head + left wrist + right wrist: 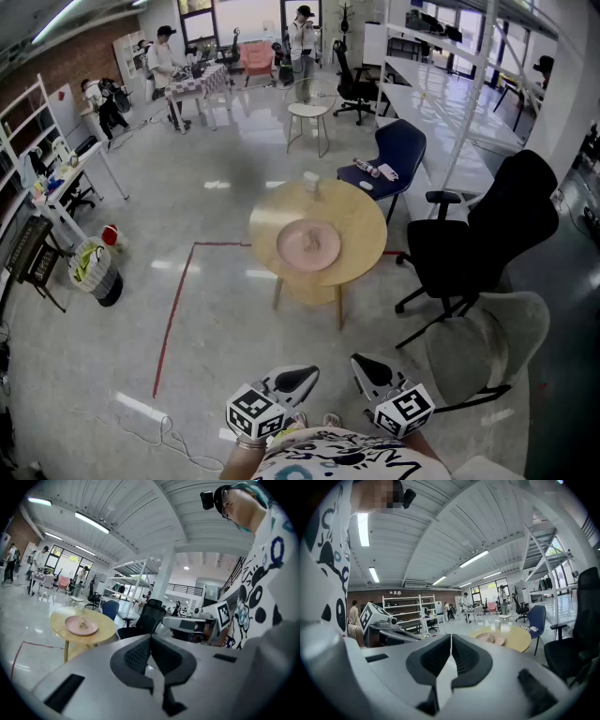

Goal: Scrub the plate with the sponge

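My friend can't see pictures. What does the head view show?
A pink plate sits on a round wooden table well ahead. The left gripper and right gripper, both shut and empty, point toward it from the bottom edge.

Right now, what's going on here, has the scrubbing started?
Not yet. The person stands well away from the round table, holding the left gripper and right gripper close to the body, both with jaws shut and empty. The pink plate sits on the table with a small tan object on it, perhaps the sponge; it is too small to tell. Nothing is being handled.
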Demonstrator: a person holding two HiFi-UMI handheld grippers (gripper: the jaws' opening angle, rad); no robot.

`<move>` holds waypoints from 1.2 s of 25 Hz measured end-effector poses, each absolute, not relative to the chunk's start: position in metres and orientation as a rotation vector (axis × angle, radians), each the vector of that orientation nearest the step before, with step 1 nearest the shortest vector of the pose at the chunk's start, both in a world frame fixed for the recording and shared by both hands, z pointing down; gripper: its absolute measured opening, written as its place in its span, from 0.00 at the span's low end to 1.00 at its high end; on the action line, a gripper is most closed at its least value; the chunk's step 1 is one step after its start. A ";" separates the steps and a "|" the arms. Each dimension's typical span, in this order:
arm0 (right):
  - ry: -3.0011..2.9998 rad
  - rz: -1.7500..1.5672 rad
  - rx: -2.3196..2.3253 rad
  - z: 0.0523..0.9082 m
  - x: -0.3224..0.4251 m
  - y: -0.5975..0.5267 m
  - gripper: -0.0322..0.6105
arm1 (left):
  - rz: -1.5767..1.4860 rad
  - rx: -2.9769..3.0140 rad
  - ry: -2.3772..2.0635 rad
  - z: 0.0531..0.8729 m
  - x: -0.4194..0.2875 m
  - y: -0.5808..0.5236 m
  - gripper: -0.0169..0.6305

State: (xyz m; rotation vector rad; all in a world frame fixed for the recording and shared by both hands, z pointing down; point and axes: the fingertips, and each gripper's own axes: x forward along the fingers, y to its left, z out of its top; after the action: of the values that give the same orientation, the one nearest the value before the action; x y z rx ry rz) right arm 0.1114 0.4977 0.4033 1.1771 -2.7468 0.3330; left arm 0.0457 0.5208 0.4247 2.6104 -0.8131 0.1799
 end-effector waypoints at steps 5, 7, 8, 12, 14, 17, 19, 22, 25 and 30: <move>-2.744 0.363 1.165 0.409 0.097 0.496 0.10 | 0.210 2.584 -0.808 0.432 0.029 0.528 0.05; -2.741 0.360 1.162 0.408 0.089 0.493 0.10 | 0.218 2.580 -0.814 0.433 0.021 0.529 0.05; -2.745 0.367 1.160 0.409 0.086 0.490 0.10 | 0.219 2.576 -0.820 0.435 0.017 0.528 0.05; -2.818 0.441 1.155 0.407 0.076 0.485 0.10 | 0.210 2.566 -0.835 0.440 0.005 0.523 0.05; -2.823 0.444 1.159 0.406 0.071 0.486 0.10 | 0.206 2.568 -0.835 0.439 -0.003 0.522 0.05; -2.778 0.406 1.157 0.412 0.062 0.486 0.10 | 0.192 2.570 -0.835 0.439 -0.014 0.520 0.05; -2.762 0.408 1.167 0.415 0.056 0.486 0.10 | 0.180 2.571 -0.834 0.440 -0.023 0.521 0.05; -2.759 0.398 1.201 0.416 0.049 0.483 0.10 | 0.173 2.576 -0.829 0.445 -0.037 0.521 0.05; -2.737 0.379 1.230 0.418 0.043 0.480 0.10 | 0.187 2.570 -0.841 0.457 -0.050 0.516 0.05; -2.678 0.373 1.241 0.418 0.036 0.486 0.10 | 0.190 2.554 -0.849 0.453 -0.068 0.512 0.05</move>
State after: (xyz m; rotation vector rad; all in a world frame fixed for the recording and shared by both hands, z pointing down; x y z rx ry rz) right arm 0.0362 0.4859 0.4177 1.2414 -2.6782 0.3725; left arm -0.0681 0.5125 0.4535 2.5538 -0.8491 0.1903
